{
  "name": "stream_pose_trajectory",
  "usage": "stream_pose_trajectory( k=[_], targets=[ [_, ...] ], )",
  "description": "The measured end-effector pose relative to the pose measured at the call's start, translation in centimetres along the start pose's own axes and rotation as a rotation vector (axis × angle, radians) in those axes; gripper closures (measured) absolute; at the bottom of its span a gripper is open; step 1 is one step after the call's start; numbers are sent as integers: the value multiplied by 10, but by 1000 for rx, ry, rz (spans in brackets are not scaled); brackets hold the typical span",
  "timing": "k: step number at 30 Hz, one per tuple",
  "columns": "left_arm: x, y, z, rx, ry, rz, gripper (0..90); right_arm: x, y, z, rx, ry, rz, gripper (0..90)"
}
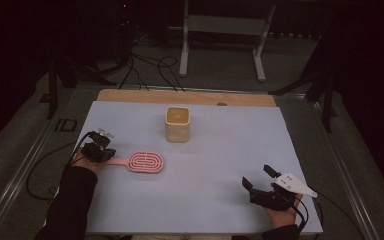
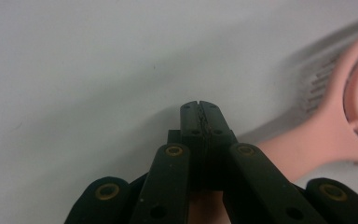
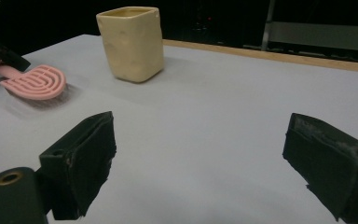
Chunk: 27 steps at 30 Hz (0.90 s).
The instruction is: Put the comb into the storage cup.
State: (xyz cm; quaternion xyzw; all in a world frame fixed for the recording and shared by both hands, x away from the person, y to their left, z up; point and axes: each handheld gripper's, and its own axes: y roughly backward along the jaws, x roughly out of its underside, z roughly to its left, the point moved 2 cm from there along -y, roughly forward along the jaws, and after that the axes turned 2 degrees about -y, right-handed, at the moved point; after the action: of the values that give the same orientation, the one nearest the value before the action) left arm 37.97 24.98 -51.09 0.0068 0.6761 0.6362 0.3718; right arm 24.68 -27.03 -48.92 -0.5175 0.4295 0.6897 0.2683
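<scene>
A pink oval brush (image 1: 146, 162) with a slotted head lies out to the right of my left gripper (image 1: 109, 156), its handle running into the jaws. In the left gripper view the jaws (image 2: 200, 109) stand pressed together and the brush's handle (image 2: 307, 149) passes in under them from the right. The brush head (image 3: 35, 81) casts a shadow offset below it, as if held a little off the sheet. A cream square cup (image 1: 178, 124) stands upright at the middle back. My right gripper (image 1: 258, 177) rests open at the front right with nothing between its pads (image 3: 93, 154).
A pale blue-grey sheet (image 1: 220, 165) covers the table, with a wooden strip (image 1: 185, 97) along its far edge. Cables and a white metal stand (image 1: 220, 30) lie on the dark floor beyond. The cup (image 3: 130, 42) stands well ahead of the right gripper.
</scene>
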Motion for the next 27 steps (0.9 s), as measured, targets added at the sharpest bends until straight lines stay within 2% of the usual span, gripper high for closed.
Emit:
stream_pose_trajectory(
  k=[12, 27],
  targets=[
    [10, 10, -6, 24, -20, 1, 900, 0, -1, 1, -3, -1, 5, 92],
    [17, 13, -25, 54, -50, -16, 900, 0, -1, 1, -2, -1, 8, 92]
  ],
)
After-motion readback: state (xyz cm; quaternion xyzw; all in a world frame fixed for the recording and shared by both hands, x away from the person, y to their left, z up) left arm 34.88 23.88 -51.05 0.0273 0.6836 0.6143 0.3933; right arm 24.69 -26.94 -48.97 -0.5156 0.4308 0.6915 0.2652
